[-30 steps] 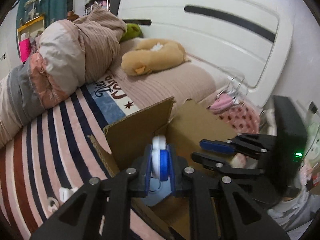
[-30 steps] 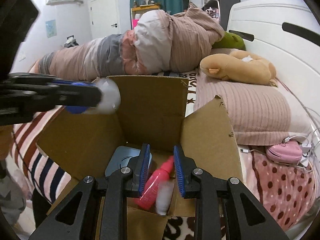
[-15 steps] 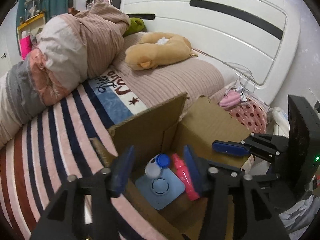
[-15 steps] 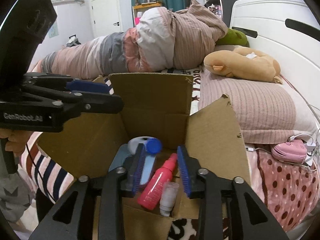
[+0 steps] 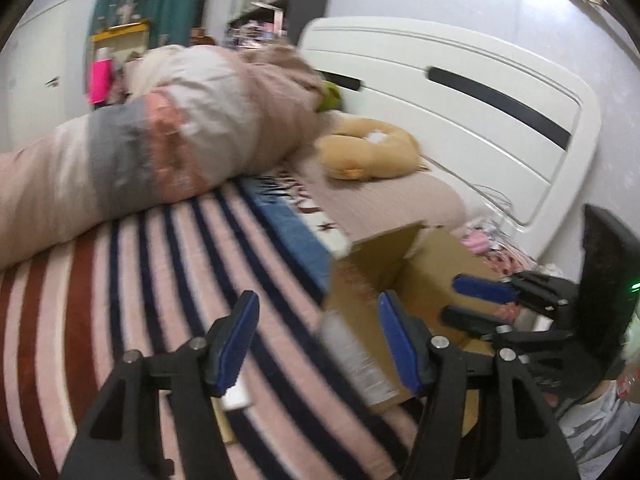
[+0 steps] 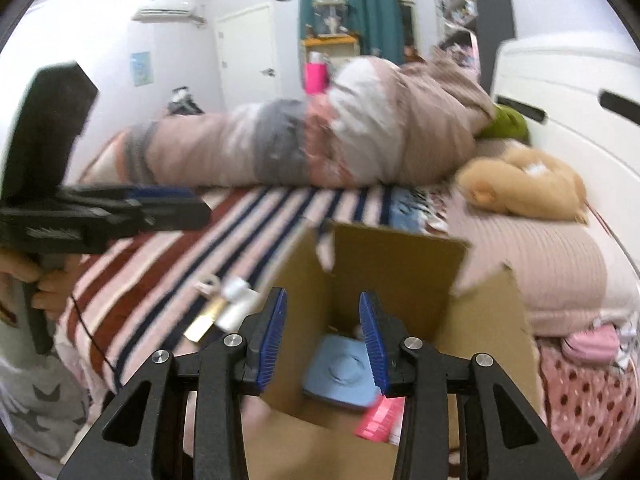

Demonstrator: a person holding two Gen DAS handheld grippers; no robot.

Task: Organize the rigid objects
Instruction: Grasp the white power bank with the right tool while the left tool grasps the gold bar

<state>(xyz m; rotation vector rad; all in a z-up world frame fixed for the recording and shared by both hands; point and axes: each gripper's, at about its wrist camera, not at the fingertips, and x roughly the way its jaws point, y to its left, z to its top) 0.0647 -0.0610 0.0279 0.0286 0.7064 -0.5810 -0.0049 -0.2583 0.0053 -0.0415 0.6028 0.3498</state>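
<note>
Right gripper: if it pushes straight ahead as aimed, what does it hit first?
Likely the cardboard box: the open right gripper points into its opening, toward the blue square item inside. Depth is unclear through the blur.

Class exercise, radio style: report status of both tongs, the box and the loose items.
Left tongs open, empty, over striped blanket. Right tongs open above cardboard box. Blue case, pink bottle inside. White bottle outside; nothing blocking.
</note>
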